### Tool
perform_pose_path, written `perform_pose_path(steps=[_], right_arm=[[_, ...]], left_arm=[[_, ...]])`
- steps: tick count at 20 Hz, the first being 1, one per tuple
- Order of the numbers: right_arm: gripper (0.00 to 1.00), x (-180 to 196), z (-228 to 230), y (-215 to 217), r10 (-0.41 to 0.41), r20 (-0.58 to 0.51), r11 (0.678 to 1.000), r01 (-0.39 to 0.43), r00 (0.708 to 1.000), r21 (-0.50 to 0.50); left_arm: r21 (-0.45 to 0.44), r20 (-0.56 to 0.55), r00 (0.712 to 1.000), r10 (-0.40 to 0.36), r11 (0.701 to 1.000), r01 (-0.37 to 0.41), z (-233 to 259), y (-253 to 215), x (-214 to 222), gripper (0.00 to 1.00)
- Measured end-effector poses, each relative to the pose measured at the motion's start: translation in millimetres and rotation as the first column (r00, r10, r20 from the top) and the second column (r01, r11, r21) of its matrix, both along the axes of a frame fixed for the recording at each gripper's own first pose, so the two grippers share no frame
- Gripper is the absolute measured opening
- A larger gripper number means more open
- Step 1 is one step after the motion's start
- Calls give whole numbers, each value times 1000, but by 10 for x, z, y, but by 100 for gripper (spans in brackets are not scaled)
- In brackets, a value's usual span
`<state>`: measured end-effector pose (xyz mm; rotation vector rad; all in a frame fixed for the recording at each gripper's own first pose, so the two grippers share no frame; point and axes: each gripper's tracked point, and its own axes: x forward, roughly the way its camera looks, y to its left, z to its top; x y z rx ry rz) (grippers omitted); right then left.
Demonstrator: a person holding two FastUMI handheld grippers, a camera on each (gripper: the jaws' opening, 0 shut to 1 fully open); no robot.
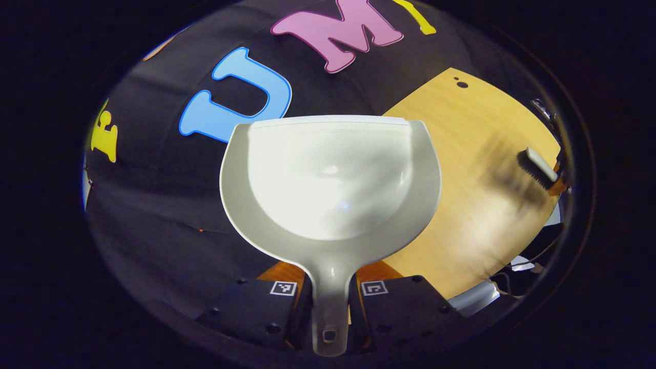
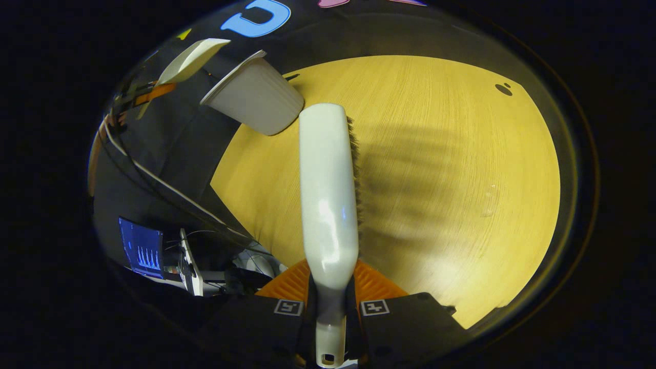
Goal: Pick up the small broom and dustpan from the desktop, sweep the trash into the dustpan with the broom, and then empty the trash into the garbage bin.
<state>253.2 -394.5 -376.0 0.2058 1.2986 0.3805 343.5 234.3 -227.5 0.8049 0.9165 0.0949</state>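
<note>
We are holding the white plastic dustpan by its handle, left hand-held gripper clamped on it, lifted off the wooden counter. The white tapered garbage bin is standing nearer this hand. The right hand-held gripper is clamping the white-handled small broom, long axis forward.

The desktop lay bare and wide in front of the broom, w/ free room to the right. To the left the garbage bin stood just beside the desk edge. The dustpan hung above the dark wall cloth, apart from the desk.
</note>
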Motion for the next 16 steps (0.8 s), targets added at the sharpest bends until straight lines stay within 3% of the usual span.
perform_pose_path(steps=[4,7,10,11,13,16], right_arm=[[26,-15,20,29,-61,14,998,61,998,-6],[27,-72,-41,-61,-102,60,990,107,993,-89],[22,-263,-189,-20,-156,21,983,157,988,-91],[26,-297,-251,-15,-170,13,980,170,985,-98],[27,-354,-376,19,-186,4,976,185,983,-116],[27,-339,-552,72,-213,-7,967,210,977,-142]], left_arm=[[-179,27,999,-46,983,50,-244,-70,55,29],[-298,39,996,-82,950,90,-579,-289,62,30],[-350,33,992,-122,928,126,-997,-699,-16,29],[-361,20,991,-133,923,132,-1191,-821,-61,29],[-393,-14,991,-131,912,115,-1603,-1002,-224,30],[-458,-73,995,-74,888,32,-2178,-1124,-357,29]])
